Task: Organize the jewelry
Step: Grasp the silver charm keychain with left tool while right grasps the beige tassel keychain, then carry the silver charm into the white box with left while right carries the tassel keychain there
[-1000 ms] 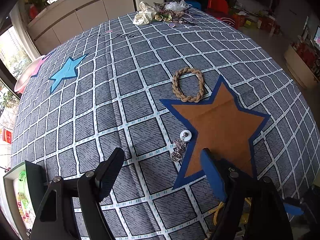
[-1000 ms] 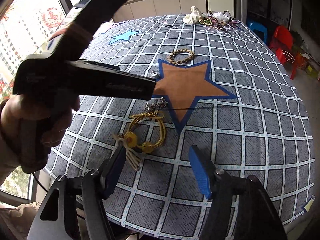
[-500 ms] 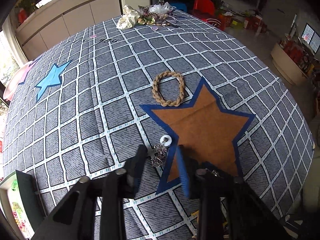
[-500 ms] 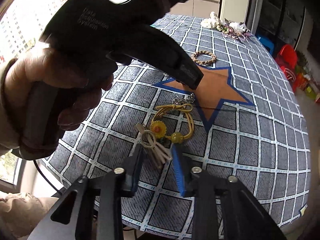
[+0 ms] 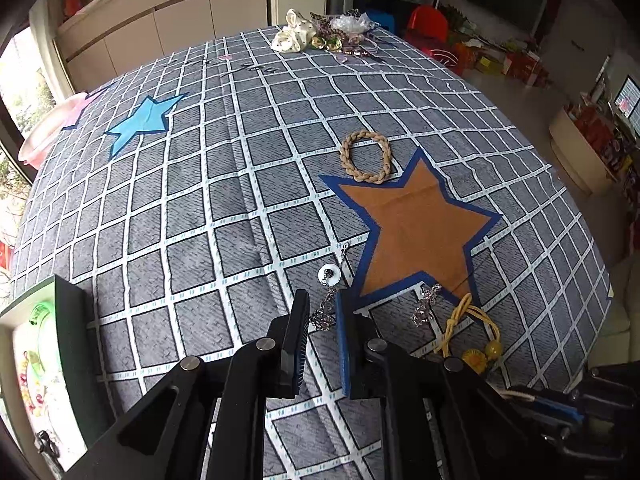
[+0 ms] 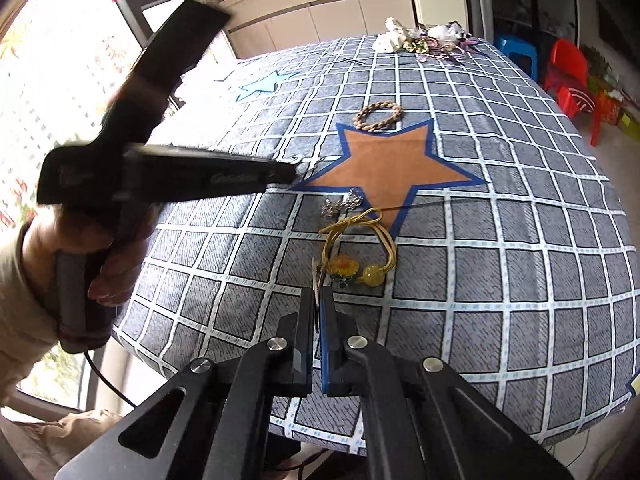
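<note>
My left gripper (image 5: 322,322) is shut on a silver chain (image 5: 325,312) that ends in a white ring pendant (image 5: 330,274), beside the orange star (image 5: 416,226). My right gripper (image 6: 319,308) is shut on the tassel end of a yellow cord bracelet (image 6: 360,256) with a flower bead. A second silver chain (image 5: 426,306) lies at the star's near point; it also shows in the right wrist view (image 6: 340,203). A braided beige bracelet (image 5: 366,156) lies at the star's far edge. The left gripper's body (image 6: 160,176) crosses the right wrist view.
A grey checked cloth (image 5: 224,216) covers the table. A light blue star (image 5: 140,122) and a pink dish (image 5: 52,128) are at far left. A pile of ornaments (image 5: 324,36) lies at the far edge. A green-framed box (image 5: 36,360) stands at near left.
Both grippers have closed from wide open: the left onto the silver chain, the right onto the yellow bracelet's tassel. Both moved forward and down to the cloth.
</note>
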Motion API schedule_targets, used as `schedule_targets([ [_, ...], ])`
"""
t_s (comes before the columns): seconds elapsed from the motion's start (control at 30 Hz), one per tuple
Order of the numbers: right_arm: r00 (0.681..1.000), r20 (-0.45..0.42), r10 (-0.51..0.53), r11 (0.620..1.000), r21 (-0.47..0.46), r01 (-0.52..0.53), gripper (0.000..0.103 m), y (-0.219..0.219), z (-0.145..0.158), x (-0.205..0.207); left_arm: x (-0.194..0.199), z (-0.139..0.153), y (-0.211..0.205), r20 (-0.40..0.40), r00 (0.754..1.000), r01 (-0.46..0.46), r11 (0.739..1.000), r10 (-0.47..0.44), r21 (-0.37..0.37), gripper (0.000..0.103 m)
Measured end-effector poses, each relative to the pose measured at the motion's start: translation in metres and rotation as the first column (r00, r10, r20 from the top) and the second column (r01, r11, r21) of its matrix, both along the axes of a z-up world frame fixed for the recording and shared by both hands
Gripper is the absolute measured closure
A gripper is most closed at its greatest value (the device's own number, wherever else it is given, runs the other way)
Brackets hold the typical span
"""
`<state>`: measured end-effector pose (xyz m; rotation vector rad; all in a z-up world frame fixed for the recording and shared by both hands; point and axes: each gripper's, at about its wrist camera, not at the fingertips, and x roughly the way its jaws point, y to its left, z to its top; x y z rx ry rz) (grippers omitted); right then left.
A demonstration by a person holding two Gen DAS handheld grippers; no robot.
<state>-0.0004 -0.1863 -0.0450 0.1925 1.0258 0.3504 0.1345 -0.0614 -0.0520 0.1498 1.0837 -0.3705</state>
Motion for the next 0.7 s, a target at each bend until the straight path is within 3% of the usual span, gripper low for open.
schedule_targets([
  [0.23, 1.000, 0.007, -0.028, 0.998, 0.059, 0.028, 0.101, -0.015, 0.010, 0.005, -0.032, 0.024, 0.022, 0.054, 0.997, -0.052, 0.998, 0.053, -0.024, 0.082],
  [0.5, 0.999, 0.036, 0.000, 0.999, 0.035, -0.001, 0.101, -0.003, 0.022, 0.003, -0.057, 0.045, 0.050, 0.104, 0.988, -0.110, 0.992, 0.115, -0.053, 0.082],
  [0.7, 0.999, -0.049, -0.006, 1.000, 0.002, 0.006, 0.100, 0.003, -0.001, 0.008, -0.070, 0.048, 0.061, 0.125, 0.983, -0.127, 0.991, 0.133, -0.051, 0.082],
])
